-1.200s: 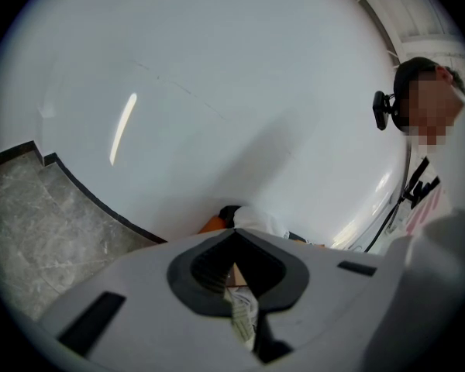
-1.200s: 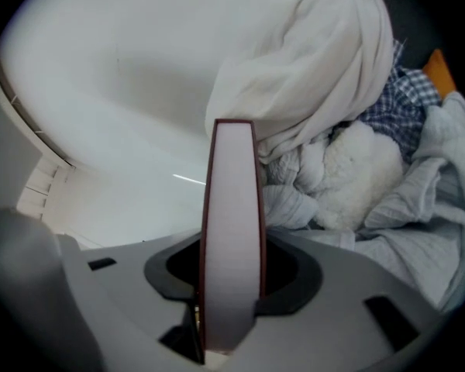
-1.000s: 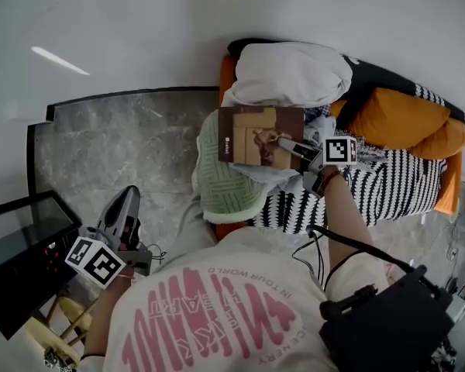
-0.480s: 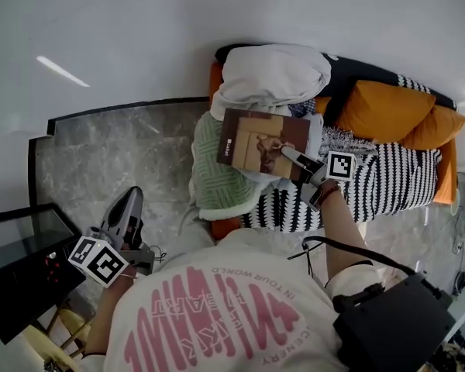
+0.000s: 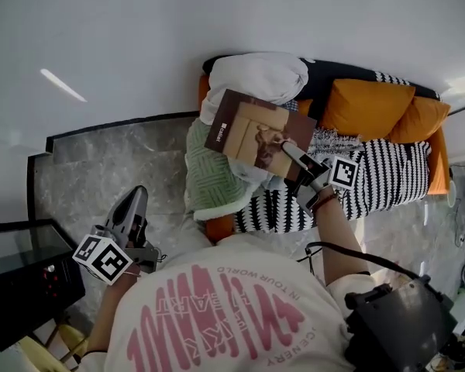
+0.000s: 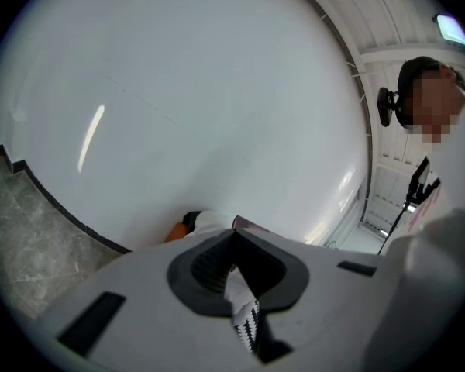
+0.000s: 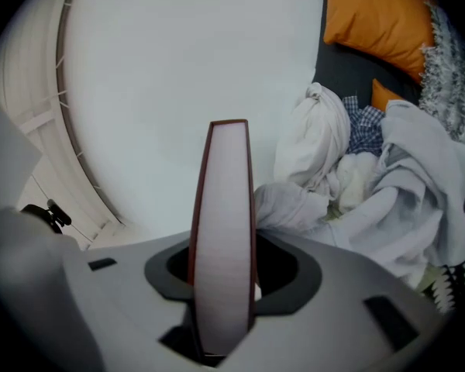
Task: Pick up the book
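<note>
The brown book [image 5: 256,134] hangs tilted in the air over the sofa, front cover facing up. My right gripper [image 5: 294,155] is shut on its lower right corner. In the right gripper view the book's page edge [image 7: 223,231] stands upright between the jaws, whose pads [image 7: 271,273] press on both covers. My left gripper [image 5: 132,204] hovers over the marble floor at the lower left, well away from the book. Its jaws [image 6: 236,285] are together with nothing in them.
Beneath the book the orange sofa [image 5: 204,85] is piled with a white bundle of cloth [image 5: 256,76], a green knitted blanket [image 5: 209,177], a black-and-white striped throw [image 5: 372,184] and orange cushions [image 5: 364,107]. A dark cabinet [image 5: 23,277] stands at the lower left, a white wall [image 5: 139,37] behind.
The right gripper has lifted the book off the pile of cloth and tilted it. The left gripper has drifted a little up and to the right.
</note>
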`<state>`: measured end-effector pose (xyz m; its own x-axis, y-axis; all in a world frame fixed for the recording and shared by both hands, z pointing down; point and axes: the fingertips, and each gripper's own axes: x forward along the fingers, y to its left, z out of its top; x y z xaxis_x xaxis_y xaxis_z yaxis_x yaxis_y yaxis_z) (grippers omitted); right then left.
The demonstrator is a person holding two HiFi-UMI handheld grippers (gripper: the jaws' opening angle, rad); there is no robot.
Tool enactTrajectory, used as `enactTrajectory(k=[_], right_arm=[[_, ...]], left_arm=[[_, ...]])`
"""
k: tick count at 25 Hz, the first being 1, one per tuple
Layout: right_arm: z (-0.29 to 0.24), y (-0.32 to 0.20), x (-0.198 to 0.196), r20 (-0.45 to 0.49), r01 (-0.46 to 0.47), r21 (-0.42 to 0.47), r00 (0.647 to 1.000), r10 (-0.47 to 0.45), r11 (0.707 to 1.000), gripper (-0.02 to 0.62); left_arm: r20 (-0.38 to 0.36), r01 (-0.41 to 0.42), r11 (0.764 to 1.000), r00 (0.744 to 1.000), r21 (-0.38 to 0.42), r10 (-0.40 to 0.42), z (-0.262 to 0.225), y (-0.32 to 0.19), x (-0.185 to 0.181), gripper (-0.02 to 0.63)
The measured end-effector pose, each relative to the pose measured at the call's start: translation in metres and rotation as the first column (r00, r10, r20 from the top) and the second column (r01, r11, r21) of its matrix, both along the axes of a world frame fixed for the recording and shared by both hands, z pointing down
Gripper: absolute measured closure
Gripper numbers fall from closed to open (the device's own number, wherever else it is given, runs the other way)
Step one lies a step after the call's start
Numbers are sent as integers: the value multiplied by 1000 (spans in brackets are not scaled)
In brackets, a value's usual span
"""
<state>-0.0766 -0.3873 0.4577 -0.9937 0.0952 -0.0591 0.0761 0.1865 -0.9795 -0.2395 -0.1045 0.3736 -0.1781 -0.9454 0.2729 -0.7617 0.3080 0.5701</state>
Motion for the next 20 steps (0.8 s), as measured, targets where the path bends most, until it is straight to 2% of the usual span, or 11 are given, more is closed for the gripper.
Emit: enactTrajectory(k=[5,10,17,20], right_arm=[[-47,2,3,122,-66,-33,990,70,997,436],[-77,19,4,207,-79,-78,974,93,994,434],[-85,43,8,237,-59,-125,968,87,990,434],[-80,48,7,227,-51,-132,971,80,990,434]], left_arm=[[24,-25,998,999,49,24,-10,-10,9,598],[18,-63,993,998,98,61,-19,-25,23,598],[4,-122,974,992,193,123,-34,-60,37,598],[10,-131,972,991,195,132,-38,-65,40,598]])
